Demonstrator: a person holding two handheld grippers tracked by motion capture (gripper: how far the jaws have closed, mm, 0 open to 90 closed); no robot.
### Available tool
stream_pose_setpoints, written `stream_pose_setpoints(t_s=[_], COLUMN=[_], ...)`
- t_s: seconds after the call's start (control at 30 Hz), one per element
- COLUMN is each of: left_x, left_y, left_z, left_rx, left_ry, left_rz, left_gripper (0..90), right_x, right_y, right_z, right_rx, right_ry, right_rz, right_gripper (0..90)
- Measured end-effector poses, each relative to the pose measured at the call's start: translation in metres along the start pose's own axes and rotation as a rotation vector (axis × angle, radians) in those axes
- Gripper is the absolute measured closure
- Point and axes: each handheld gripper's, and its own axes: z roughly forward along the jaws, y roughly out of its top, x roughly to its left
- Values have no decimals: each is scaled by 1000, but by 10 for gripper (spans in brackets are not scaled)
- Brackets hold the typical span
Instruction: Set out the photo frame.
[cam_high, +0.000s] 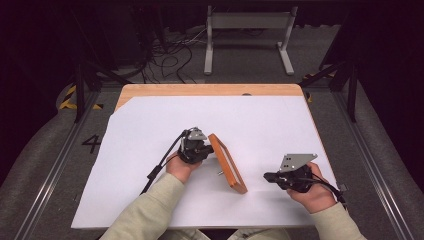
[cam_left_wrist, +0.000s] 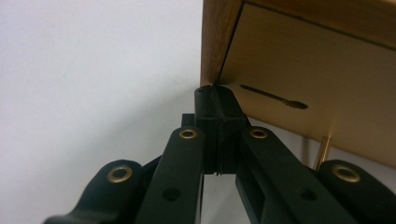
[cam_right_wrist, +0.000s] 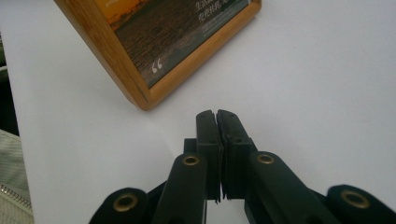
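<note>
Grippers number two: left hand-held gripper (cam_left_wrist: 217, 100) closed against one wooden picture frame (cam_high: 228, 163), right hand-held gripper (cam_right_wrist: 217, 116) closed, empty.

A wooden picture frame (cam_high: 227, 163) stood tilted on edge on the white table cover (cam_high: 150, 125), a small peg jutting from its back. The left gripper (cam_high: 198, 149) sat against that back; the right gripper (cam_high: 270, 176) lay apart, pointing toward the frame

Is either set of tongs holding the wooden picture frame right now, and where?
Neither. The left tongs are shut, tips at the picture frame back's corner; the right tongs are shut, clear of it.
</note>
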Motion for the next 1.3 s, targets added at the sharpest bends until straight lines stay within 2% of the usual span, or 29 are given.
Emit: stream_pose_setpoints(t_s=[0.13, 0.33, 0.43, 0.53, 0.57, 0.77, 0.9, 0.93, 1.0, 1.1, 1.3], left_x=[1, 3, 1, 2, 2, 1, 4, 6, 8, 15, 20], left_y=[2, -2, -11, -19, -19, -33, -42, -46, -48, -52, -56], left_z=[2, -13, -31, -49, -49, -73, -86, -90, -91, -93, -98], left_rx=[0, -10, -15, -47, -47, -66, -80, -85, -83, -80, -86], left_ry=[-6, -2, 22, 22, 22, 37, 49, 62, 66, 83, 104], left_rz=[-4, -19, 23, 12, 12, 25, 18, 15, 13, -6, -24], left_gripper=[893, 841, 818, 800, 797, 789, 787, 787, 786, 785, 780], right_x=[2, 4, 10, 16, 16, 25, 33, 38, 40, 47, 62], right_y=[0, 1, 4, 7, 7, 11, 15, 18, 19, 22, 31], right_z=[0, 3, 10, 20, 20, 36, 45, 47, 47, 51, 62], right_rx=[-5, -22, -33, -26, -26, -3, 14, 18, 26, 18, 15], right_ry=[0, -25, -50, -48, -48, -13, 40, 48, 41, 71, 120], right_rz=[7, 28, 44, 39, 39, 17, 1, -17, -25, -22, -61], right_gripper=[900, 900, 900, 900, 900, 900, 900, 900, 900, 900, 900])
